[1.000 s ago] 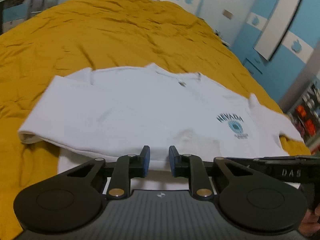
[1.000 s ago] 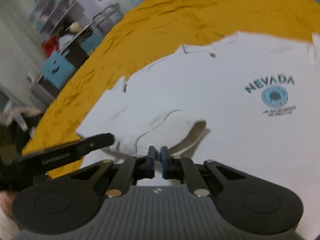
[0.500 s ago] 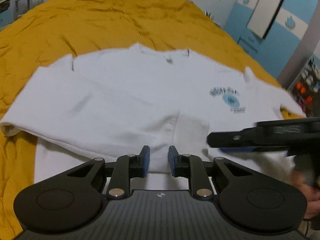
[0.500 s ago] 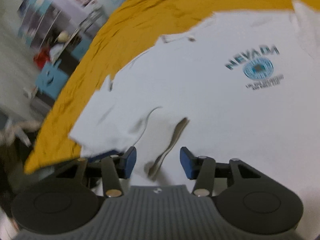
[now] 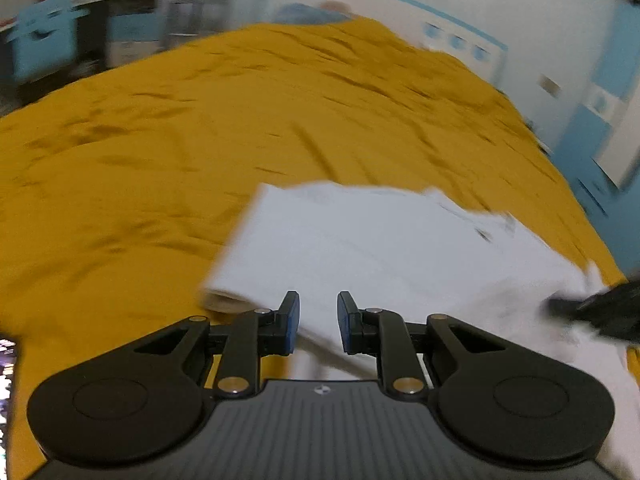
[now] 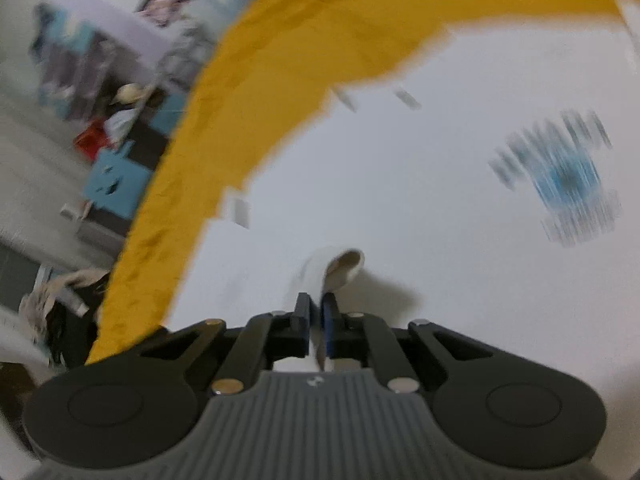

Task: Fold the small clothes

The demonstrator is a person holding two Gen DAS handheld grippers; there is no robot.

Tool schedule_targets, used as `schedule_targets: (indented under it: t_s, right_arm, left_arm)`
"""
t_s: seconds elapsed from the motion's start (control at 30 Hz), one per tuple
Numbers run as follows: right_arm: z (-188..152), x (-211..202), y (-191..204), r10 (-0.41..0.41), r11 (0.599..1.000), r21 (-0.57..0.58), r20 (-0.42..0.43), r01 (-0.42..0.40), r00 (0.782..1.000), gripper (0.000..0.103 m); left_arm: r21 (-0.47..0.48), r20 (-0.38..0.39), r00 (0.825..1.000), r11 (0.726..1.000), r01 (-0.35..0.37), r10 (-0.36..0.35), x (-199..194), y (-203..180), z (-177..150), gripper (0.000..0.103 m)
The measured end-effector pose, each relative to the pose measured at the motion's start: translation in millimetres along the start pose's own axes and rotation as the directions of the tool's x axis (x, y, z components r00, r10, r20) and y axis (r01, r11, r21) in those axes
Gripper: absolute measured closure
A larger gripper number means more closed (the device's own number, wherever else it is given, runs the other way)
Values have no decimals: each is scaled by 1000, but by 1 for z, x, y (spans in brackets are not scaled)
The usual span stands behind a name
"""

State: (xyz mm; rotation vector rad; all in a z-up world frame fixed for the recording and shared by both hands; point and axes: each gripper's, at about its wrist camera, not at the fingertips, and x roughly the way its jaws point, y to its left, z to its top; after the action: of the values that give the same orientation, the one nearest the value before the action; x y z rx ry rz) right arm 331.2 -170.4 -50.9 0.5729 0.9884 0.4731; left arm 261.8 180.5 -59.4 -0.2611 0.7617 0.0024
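Observation:
A white T-shirt (image 5: 380, 248) with a blue printed logo (image 6: 564, 178) lies on the mustard-yellow bedspread (image 5: 200, 132). My left gripper (image 5: 318, 320) is open and empty, low over the shirt's near left edge. My right gripper (image 6: 315, 318) is shut on a raised fold of the shirt's fabric (image 6: 332, 266); its tip also shows at the right edge of the left wrist view (image 5: 600, 306). Both views are motion-blurred.
The bed fills most of both views. Blue-and-white cabinets (image 5: 600, 120) stand to the right of it. A blue box (image 6: 114, 180), shelves and clutter stand on the floor to the left. A phone screen edge (image 5: 6, 380) shows at far left.
My right gripper was open half a second ago and has shut on a fold of the shirt. My left gripper has swung left, toward the shirt's left edge, still open.

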Motion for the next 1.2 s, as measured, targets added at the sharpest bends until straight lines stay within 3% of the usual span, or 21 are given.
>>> schedule_targets:
  t_s: [0.2,0.3,0.4,0.53,0.63,0.77,0.93,1.07,1.2]
  right_arm:
    - [75,-56,90,126,972,-216,149,-92,981,103]
    - [101,-95,113,144,956,-285,236,-73,961,103]
    - [118,-128,111,124,953,-301,299,-30,946,103]
    - [133,-154,72,51,968,-249,336,37,941,103]
    - [138,-150,21,-22,983,-168,297,75,955,103]
    - [126,-118,-49,-123,989,-60,209,139,970,103]
    - [104,-97,-104,-164,986,17,170,164,972,103]
    - [98,-87,-130,-194,981,37,173,190,966,103]
    - [83,-84,-156,-232,973,45,173,228,957,103]
  left_arm:
    - [-100,45,997,993,-59,63,-8,37,17,81]
    - [-96,56,995,992,-81,86,-4,39,23,81]
    - [-114,48,997,992,-52,58,4,39,25,81]
    - [-93,26,999,995,-31,34,20,31,26,81]
    - [-96,-5,1000,995,20,-20,36,24,27,81]
    - [-170,-40,994,981,93,-102,60,24,35,80]
    - [-279,-92,977,947,161,-193,100,27,50,70]
    - [-290,-114,977,947,139,-179,131,19,60,65]
    - [-250,-125,986,965,80,-114,156,5,64,62]
